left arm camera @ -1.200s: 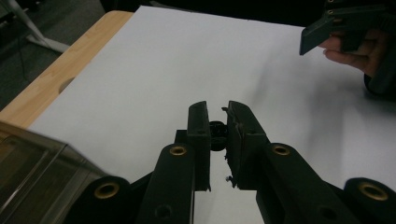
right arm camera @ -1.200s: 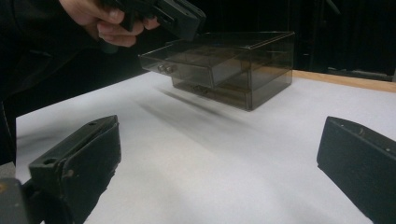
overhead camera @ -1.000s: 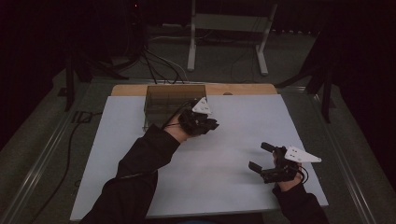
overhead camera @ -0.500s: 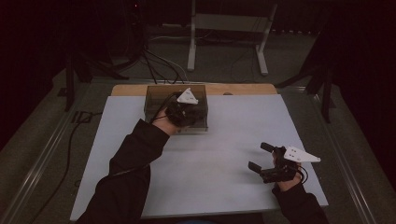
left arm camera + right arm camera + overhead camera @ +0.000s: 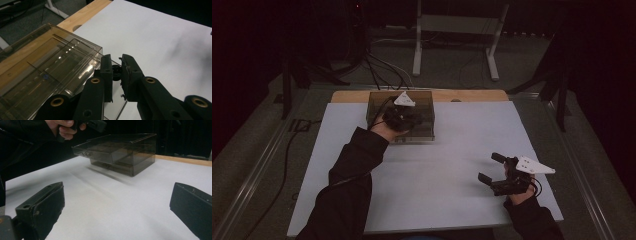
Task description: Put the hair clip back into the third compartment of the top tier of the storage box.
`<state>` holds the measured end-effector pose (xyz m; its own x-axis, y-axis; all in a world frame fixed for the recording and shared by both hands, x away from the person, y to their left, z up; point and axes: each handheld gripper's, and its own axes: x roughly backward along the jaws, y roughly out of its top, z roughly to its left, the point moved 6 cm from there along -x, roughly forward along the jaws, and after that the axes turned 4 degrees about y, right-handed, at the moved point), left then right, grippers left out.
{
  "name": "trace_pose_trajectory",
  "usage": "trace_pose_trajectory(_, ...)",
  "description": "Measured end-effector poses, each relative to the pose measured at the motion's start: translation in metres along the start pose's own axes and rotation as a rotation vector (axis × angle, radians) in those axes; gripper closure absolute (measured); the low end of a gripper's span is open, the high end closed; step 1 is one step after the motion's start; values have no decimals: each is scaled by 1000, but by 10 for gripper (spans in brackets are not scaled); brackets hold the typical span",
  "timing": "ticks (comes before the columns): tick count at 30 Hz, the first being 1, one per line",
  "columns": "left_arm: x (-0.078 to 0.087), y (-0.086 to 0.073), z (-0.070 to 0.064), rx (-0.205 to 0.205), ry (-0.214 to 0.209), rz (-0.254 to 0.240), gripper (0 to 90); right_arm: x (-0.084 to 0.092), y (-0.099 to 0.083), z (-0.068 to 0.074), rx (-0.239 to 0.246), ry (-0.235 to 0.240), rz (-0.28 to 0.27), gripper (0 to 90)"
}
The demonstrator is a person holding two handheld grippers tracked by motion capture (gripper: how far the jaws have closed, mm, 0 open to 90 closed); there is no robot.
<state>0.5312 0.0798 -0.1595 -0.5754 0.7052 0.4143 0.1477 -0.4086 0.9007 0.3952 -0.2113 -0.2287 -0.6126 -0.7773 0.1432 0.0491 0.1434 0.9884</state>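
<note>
Left claw (image 5: 117, 75) now pinching drawer knob (image 5: 115, 72) on clear box (image 5: 401, 116); right claw (image 5: 492, 168) unmoved, open.

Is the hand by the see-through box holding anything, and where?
The left gripper pinches the small dark knob on the front of the box's upper drawer. The right gripper is open, holding nothing.

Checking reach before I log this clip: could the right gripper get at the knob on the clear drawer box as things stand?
Probably not yet: the left gripper already has its fingers around the knob of the drawer box, while the right gripper sits open, well away.
</note>
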Motion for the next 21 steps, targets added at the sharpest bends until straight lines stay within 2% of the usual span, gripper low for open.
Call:
trace_pose_trajectory(7,-10,-8,-3,0,-11,26,815,0,-1,0,1,-3,4,0)
trace_pose_trajectory(21,-21,-17,-3,12,0,69,815,-2,-2,1,3,3,11,0)
